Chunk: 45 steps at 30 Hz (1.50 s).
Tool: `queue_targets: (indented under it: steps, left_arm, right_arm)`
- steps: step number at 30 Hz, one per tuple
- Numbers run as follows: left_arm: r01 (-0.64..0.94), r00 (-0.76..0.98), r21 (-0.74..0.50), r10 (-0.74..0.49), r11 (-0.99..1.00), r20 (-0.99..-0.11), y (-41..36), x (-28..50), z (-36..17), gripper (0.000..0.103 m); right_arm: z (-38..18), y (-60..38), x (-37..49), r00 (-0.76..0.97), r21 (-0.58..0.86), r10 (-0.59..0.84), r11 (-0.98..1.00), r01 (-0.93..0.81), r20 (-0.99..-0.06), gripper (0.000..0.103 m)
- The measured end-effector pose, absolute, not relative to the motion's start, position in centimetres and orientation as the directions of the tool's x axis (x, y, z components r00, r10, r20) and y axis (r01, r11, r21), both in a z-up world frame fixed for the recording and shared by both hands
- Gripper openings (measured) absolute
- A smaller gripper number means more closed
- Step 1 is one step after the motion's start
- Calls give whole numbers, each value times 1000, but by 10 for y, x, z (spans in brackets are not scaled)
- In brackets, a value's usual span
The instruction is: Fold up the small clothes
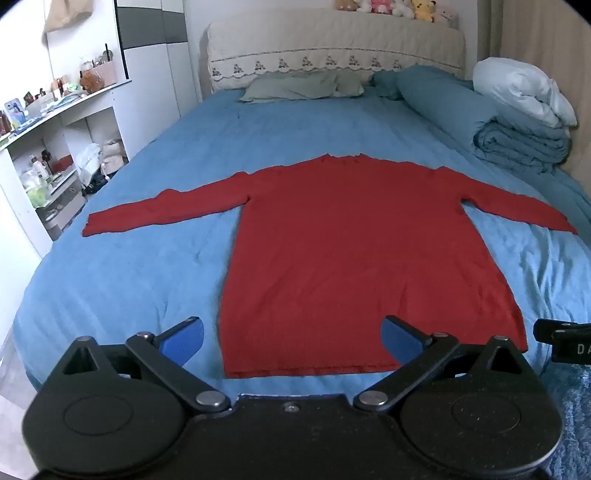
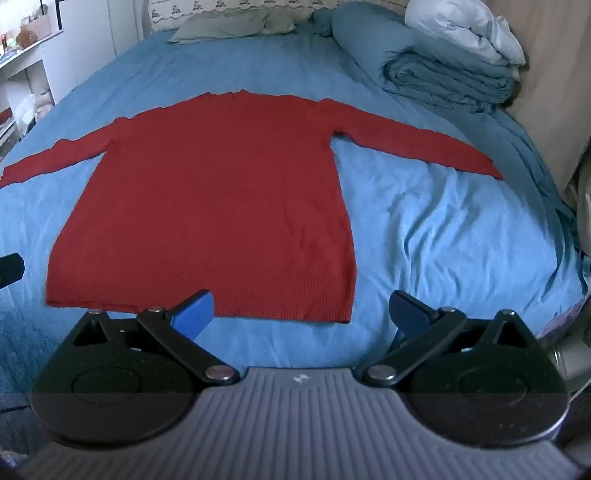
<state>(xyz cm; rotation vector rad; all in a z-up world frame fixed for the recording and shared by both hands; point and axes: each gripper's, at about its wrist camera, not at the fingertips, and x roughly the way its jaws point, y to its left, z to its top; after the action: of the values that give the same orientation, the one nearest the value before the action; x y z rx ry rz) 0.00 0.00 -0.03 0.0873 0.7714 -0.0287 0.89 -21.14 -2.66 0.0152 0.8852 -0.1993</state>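
- left wrist view: a bed with a blue sheet (image 1: 147, 288) fills the room; a red sweater (image 1: 354, 251) lies flat on it, sleeves spread to both sides, hem toward the camera.
- at the head stand a cream embroidered headboard (image 1: 332, 48), a grey-green pillow (image 1: 295, 86), and plush toys (image 1: 391, 7) on top.
- a folded teal quilt (image 1: 517, 136) with a white pillow (image 1: 524, 88) is stacked at the far right corner.
- white shelves (image 1: 66, 147), cluttered with small items, stand left of the bed.
- the left gripper (image 1: 291, 338) hovers over the hem, jaws spread wide, gripping nothing.
- the right gripper (image 2: 301, 314) hangs near the hem's right corner, jaws equally wide, empty.
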Motion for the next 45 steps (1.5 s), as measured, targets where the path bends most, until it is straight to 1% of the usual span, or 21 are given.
queue_targets:
  steps: [2,11,13,45]
  left_arm:
    - [60,718,67,4,996,-696,0,0,0,103]
    - [43,731,76,20,996,-682,-1,-2,11,103]
    - [38,737,76,23,996,-675,-3,-7,4,103]
    - [52,744,82,16,995,-668,-3,-10,8,103]
  right_arm:
    - [-26,-212,9,618,-51,-152,983,178,-771,103]
    - [-28,-214,10,617,-54,-152,983,174,-772,103]
    - [-29,-213,8,617,-53,-151,983,174,-772,103]
    - [-22,-213,5,622,-43,-149,982,183,-769,103]
